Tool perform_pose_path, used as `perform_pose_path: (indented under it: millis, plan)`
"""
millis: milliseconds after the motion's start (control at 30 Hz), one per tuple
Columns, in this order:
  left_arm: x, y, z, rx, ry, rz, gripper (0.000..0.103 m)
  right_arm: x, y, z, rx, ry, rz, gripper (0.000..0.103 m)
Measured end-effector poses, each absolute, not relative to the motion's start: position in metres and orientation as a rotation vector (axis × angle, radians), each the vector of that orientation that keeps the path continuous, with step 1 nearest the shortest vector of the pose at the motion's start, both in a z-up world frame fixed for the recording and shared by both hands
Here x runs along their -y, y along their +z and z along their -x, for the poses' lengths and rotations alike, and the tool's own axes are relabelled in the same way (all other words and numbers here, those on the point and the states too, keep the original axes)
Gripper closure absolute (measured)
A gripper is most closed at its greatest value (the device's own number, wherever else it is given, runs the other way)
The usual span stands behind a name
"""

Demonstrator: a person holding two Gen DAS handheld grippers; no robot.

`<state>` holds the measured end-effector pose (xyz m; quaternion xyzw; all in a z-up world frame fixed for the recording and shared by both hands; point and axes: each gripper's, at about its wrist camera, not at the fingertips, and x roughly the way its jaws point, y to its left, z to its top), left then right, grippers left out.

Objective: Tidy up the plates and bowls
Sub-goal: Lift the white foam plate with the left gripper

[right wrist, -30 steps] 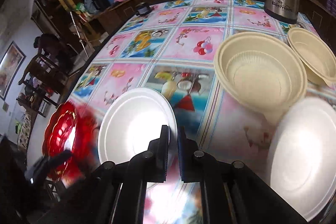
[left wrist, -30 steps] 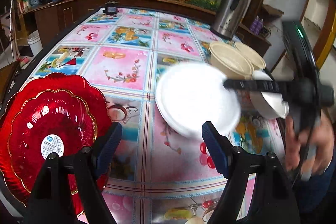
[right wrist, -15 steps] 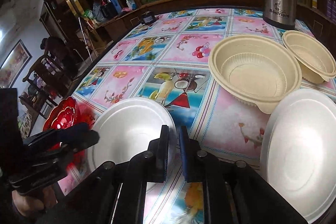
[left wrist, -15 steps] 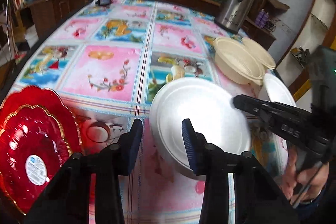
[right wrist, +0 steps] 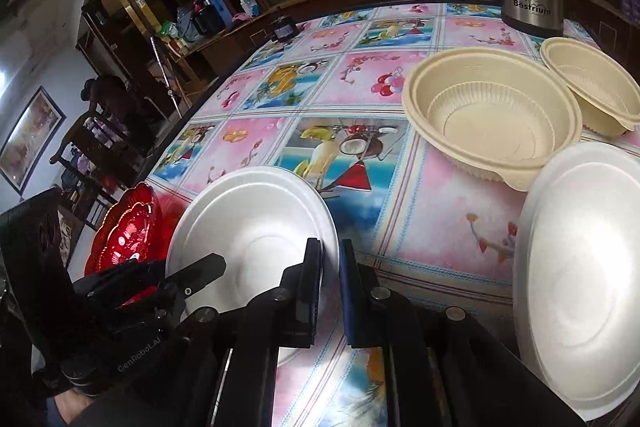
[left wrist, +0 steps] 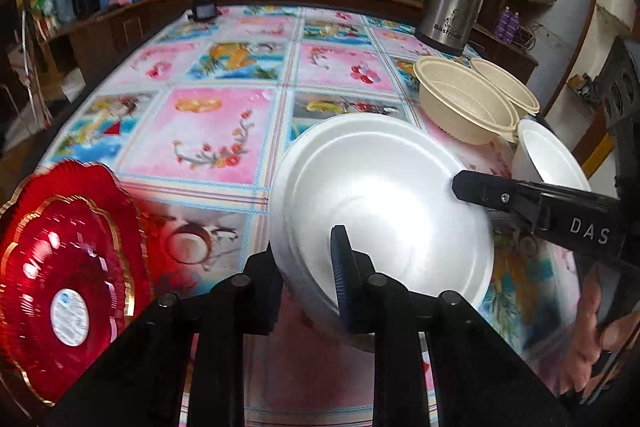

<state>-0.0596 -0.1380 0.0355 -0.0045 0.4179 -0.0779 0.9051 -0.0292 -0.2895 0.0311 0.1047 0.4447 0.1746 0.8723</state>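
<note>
Left tool [left wrist: 308, 259] closing astride the near rim of the white foam plate [left wrist: 380, 195], one pad inside the dish, the other outside beneath the rim. Right tool [right wrist: 330, 287] clamped shut on the same plate's opposite rim. Plate raised and tilted near the table's [left wrist: 208, 131] front edge, between the red plates [left wrist: 68, 267] at the left edge and the second white plate [right wrist: 580, 267] and beige bowls [right wrist: 492, 115] toward the right.

Probably very light, stiff but brittle; easily dented or cracked, so best pinched gently at the rim.

Wide open and short of the plate a second ago; now astride its rim.
</note>
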Motion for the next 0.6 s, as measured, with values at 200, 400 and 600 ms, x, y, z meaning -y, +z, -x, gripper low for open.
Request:
perform_pose_path:
  millis: [200, 400, 600]
  plan:
    - [0.131, 0.048, 0.072, -0.795, -0.106, -0.033, 0.083, 0.280, 0.046, 0.040, -0.840, 0.417, -0.181, 0.094]
    - [0.127, 0.057, 0.082, -0.744, -0.073, -0.062, 0.083, 0.273, 0.047, 0.044, -0.821, 0.459, -0.183, 0.094]
    - [0.120, 0.058, 0.086, -0.726, -0.070, -0.048, 0.083, 0.265, 0.053, 0.051, -0.776, 0.475, -0.160, 0.094]
